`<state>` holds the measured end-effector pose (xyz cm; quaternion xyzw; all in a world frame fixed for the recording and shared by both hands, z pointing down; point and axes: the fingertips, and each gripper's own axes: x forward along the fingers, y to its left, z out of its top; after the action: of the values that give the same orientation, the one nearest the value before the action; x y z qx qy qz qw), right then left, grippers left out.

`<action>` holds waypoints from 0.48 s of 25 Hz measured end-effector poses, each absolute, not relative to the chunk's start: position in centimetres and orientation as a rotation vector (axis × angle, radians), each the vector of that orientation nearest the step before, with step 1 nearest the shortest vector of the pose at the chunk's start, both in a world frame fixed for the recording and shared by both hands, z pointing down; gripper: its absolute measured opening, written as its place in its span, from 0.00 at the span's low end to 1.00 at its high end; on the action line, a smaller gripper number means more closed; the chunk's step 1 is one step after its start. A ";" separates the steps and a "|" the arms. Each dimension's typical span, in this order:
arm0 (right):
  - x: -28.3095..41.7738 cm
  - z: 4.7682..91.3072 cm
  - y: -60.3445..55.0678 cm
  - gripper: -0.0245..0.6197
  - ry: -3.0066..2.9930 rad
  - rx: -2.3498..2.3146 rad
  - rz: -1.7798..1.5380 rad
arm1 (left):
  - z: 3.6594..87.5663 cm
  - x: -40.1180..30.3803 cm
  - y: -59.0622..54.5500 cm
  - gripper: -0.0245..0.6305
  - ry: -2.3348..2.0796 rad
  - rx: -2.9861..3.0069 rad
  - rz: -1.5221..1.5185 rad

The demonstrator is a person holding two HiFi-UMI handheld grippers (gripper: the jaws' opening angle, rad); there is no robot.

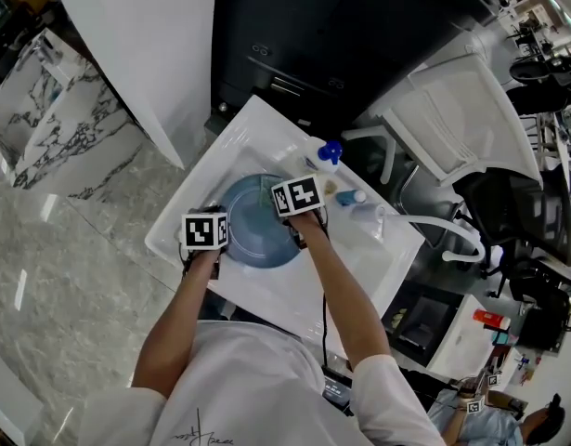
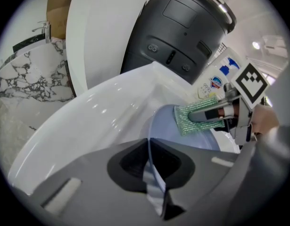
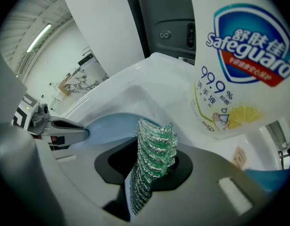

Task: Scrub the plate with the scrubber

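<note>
Left tongs [image 2: 152, 173] clamp the rim of the plate [image 2: 164, 126], right tongs [image 3: 149, 173] holding the scrubber [image 3: 156, 145] against it.

Smooth, faintly glossy pale blue round plastic plate [image 1: 253, 219]. Rough, glittery green woven mesh scrubber [image 3: 154, 154]. Glossy, smooth white sink [image 1: 237, 147]. Shiny printed label on white plastic soap bottle [image 3: 229, 79].

Right tongs [image 3: 152, 173] clamped on an upright green scrubber [image 3: 154, 147], blue plate [image 3: 111, 126] just beyond in a white basin [image 3: 135, 86], left tongs [image 3: 64, 130] at its left rim, Safeguard soap bottle [image 3: 239, 60] looming at right
</note>
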<state>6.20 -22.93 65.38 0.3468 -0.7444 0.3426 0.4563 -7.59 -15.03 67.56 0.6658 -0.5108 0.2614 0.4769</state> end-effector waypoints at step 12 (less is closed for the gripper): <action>8.8 65.2 -22.9 0.13 -1.782 0.914 0.790 | 67.5 -7.6 -15.0 0.14 -1.253 1.630 0.632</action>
<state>8.77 -22.94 65.17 0.3735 -0.7287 0.3230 0.4745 -7.57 -14.98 67.48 0.6668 -0.5125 0.2586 0.4753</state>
